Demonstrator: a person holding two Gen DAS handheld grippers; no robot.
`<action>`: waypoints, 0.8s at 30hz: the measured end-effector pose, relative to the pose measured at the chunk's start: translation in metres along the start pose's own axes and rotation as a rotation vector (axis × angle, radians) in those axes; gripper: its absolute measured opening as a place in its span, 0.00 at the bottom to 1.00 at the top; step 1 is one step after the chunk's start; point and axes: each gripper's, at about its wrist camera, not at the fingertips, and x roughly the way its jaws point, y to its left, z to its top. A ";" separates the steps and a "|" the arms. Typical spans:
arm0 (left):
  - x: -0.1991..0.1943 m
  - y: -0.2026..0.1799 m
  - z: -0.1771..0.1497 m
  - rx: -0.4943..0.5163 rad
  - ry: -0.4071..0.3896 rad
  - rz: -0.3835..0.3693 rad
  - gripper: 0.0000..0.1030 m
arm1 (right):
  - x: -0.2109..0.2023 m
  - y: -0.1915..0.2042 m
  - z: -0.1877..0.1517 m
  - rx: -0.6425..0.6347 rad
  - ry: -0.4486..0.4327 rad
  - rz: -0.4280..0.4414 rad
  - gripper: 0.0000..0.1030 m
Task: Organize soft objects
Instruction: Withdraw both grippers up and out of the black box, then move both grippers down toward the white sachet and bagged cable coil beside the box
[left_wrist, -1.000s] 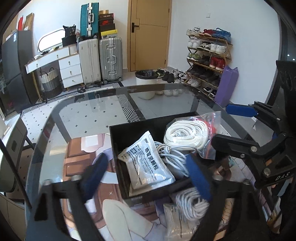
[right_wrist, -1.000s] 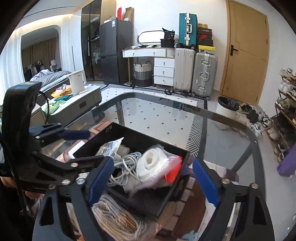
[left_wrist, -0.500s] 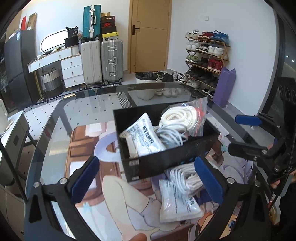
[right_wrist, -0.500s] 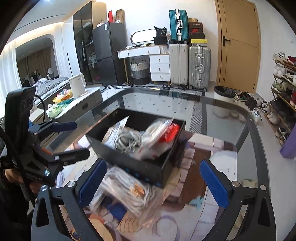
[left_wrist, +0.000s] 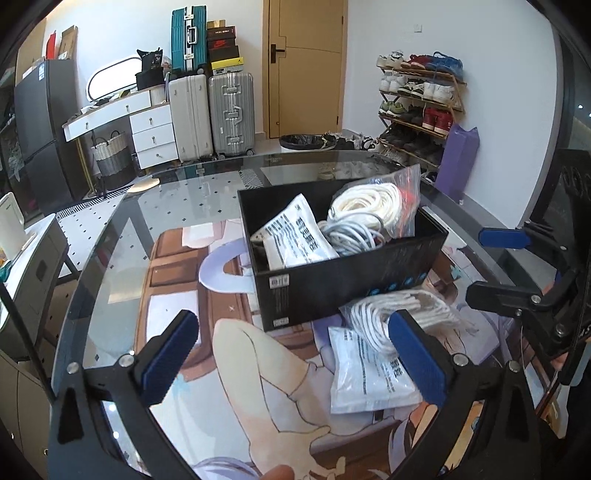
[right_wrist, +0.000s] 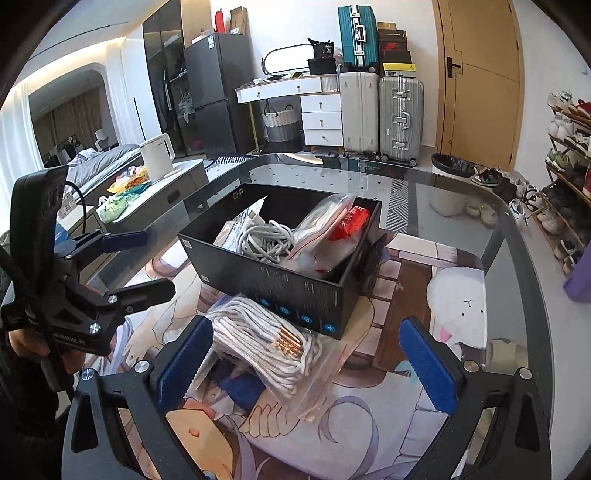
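Both tools have drawn back from the black cardboard box (left_wrist: 347, 266): left tool (left_wrist: 295, 354) and right tool (right_wrist: 306, 354) spread, empty. Bagged white cord bundle (right_wrist: 258, 343) and white printed pouch (left_wrist: 365, 373) remain on the counter near the box, unpacked.

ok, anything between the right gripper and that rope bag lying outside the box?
Nothing visible. The right gripper is open with the bagged white rope directly ahead on the mat, just in front of the black box. The white pouch lies beside the bag, partly under it, not in the way.
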 end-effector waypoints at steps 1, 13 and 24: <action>0.001 0.000 -0.001 -0.001 0.005 -0.002 1.00 | 0.001 0.001 -0.001 0.001 0.002 0.001 0.99; 0.017 -0.013 -0.014 0.048 0.086 -0.054 1.00 | 0.017 0.009 -0.011 -0.024 0.046 0.001 0.99; 0.030 -0.030 -0.023 0.065 0.152 -0.093 1.00 | 0.012 -0.002 -0.011 0.002 0.037 -0.034 0.99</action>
